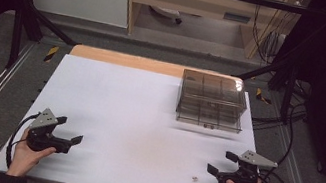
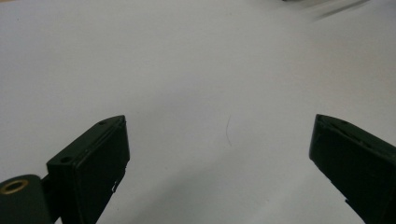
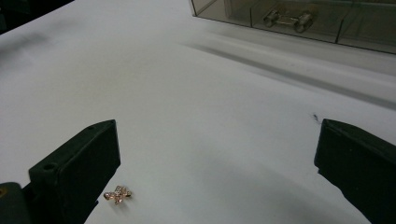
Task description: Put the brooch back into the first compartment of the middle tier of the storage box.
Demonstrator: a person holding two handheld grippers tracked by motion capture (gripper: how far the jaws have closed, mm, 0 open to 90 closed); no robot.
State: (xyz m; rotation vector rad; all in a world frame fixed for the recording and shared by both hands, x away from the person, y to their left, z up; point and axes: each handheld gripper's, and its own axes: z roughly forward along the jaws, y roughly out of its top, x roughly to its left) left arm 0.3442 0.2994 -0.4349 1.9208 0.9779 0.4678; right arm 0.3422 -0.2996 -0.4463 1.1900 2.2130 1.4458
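Note:
A small rose-gold jewelled charm (image 1: 195,179) lies on the white table top near the front right; in the right gripper view the charm (image 3: 117,194) sits just beside the left jaw. My right gripper (image 1: 223,164) is open, held low a little right of the charm, nothing between its jaws (image 3: 217,158). My left gripper (image 1: 69,129) is open at the front left, with bare white surface between its jaws (image 2: 219,140). A smoky transparent drawer box (image 1: 210,100) stands at the back right; the drawer box (image 3: 299,18) has a metal handle on its front.
The white table top (image 1: 136,117) sits on a wooden table whose edge shows at the back. Black frame bars run across the back and sides. Cables trail off the right edge near the right hand.

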